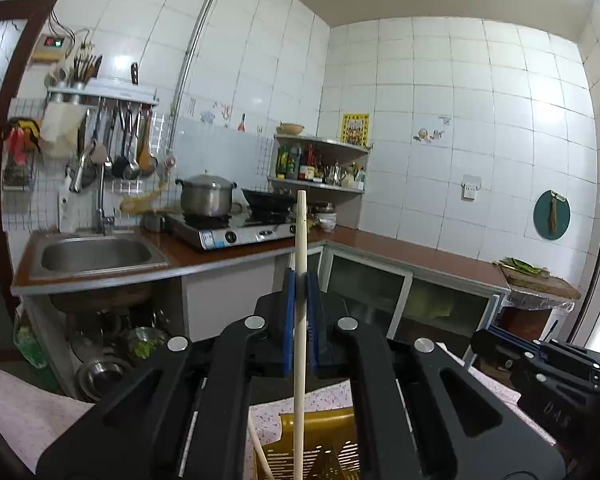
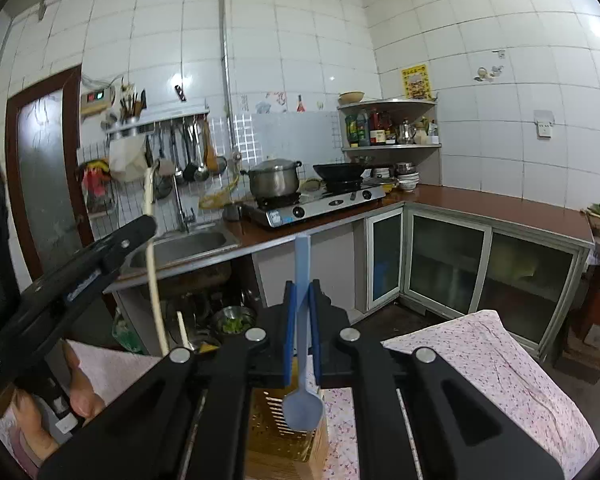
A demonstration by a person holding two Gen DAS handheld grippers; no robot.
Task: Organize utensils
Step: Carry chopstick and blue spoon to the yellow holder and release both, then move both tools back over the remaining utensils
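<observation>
My left gripper is shut on a long pale wooden stick. The stick stands almost upright, and its lower end reaches down to a yellow slotted utensil holder. A second stick leans in that holder. My right gripper is shut on the handle of a blue spoon. The spoon hangs bowl-down just above the same holder. In the right wrist view the left gripper with its stick shows at the left, with a person's hand below it. The right gripper shows at the lower right of the left wrist view.
The holder stands on a table with a floral cloth. Beyond is a counter with a sink, a stove with a pot and a wok. Utensils hang on a wall rack, and glass-door cabinets run under the counter.
</observation>
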